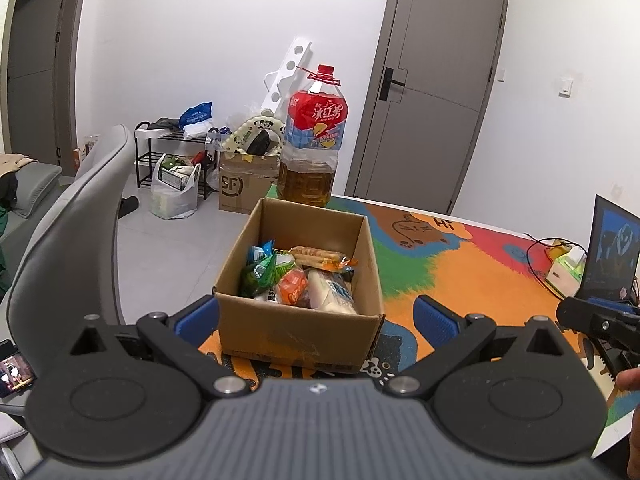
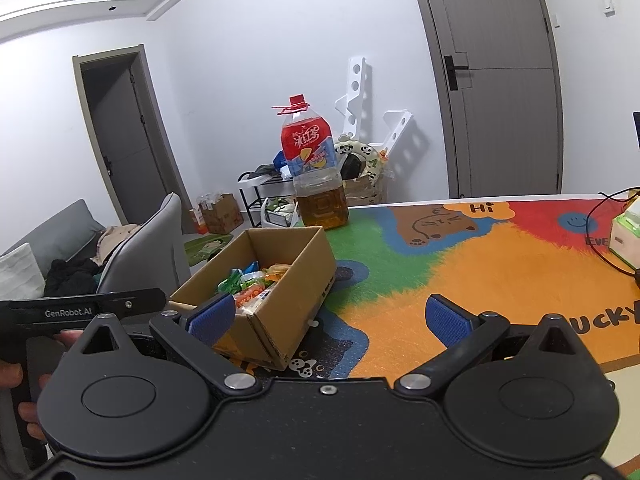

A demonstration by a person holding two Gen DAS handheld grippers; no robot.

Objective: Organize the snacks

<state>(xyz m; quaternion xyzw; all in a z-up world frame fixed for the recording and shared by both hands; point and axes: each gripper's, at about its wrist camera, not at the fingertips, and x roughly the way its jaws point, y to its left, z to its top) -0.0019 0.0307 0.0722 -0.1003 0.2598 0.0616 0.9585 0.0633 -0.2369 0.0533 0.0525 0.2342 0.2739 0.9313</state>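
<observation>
An open cardboard box (image 1: pixel 296 324) stands on the colourful table mat (image 1: pixel 472 280), filled with several snack packets (image 1: pixel 298 276) in green, orange and white wrappers. My left gripper (image 1: pixel 316 316) is open, its blue pads (image 1: pixel 434 316) spread either side of the box's near wall, nothing held. In the right wrist view the same box (image 2: pixel 280 308) lies at the left with snacks (image 2: pixel 250 284) inside. My right gripper (image 2: pixel 330 316) is open and empty above the mat (image 2: pixel 460 276), its left pad (image 2: pixel 212 316) in front of the box's near corner.
A large iced-tea bottle (image 1: pixel 312 148) stands behind the box. A laptop (image 1: pixel 608 248), a tissue box (image 1: pixel 566 272) and a black cable (image 1: pixel 536 248) sit at the right. A grey chair (image 1: pixel 60 248) is left of the table. Bags, a shoe rack and cartons clutter the floor.
</observation>
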